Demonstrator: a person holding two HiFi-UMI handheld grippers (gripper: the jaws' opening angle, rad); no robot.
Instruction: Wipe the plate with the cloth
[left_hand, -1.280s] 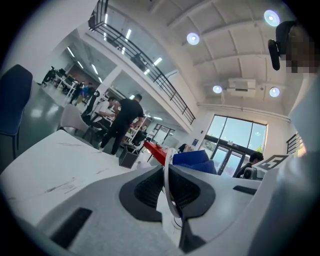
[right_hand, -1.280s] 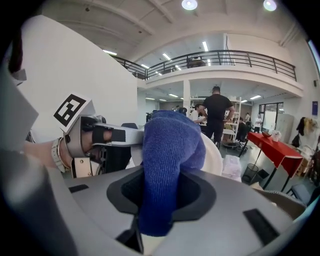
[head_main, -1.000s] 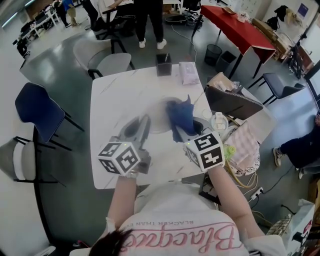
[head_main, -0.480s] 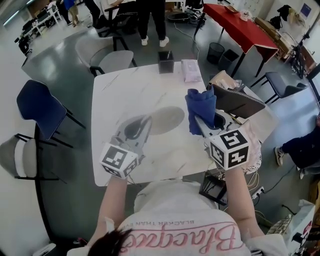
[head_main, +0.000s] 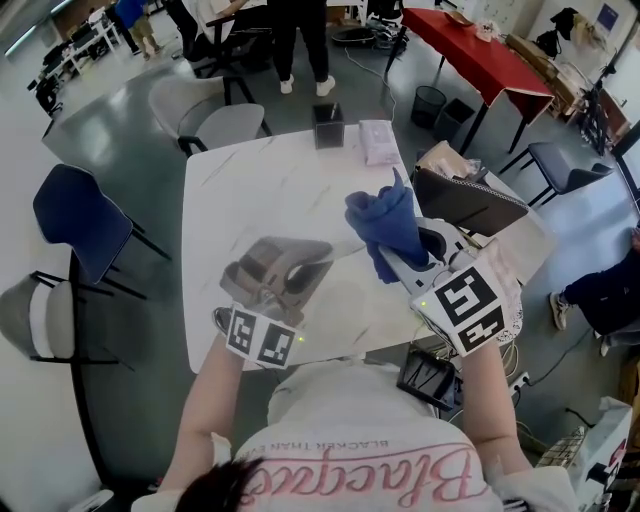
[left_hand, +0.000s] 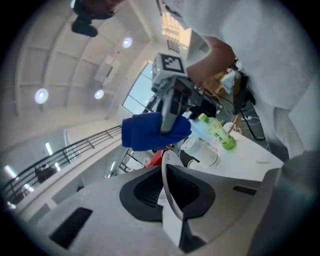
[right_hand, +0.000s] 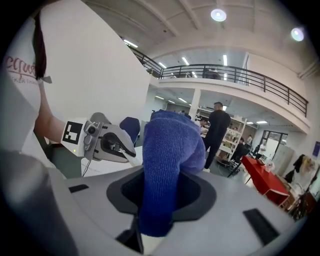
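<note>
Between right gripper's (right_hand: 162, 192) jaws, blue cloth (right_hand: 172, 147)

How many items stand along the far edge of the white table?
2: a dark square container near the middle of the far edge, and a pale packet lying flat just right of it. Nothing there looks hidden.

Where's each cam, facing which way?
Head view: on head, steeply down at table; forearms, left claw, right claw.
Left claw view: on left claw, along jaws gripping the plate, toward right claw; right forearm, shirt.
Right claw view: on right claw, along jaws gripping the cloth, toward left claw; left forearm, shirt.
Shared: each claw view shows the other claw.
</note>
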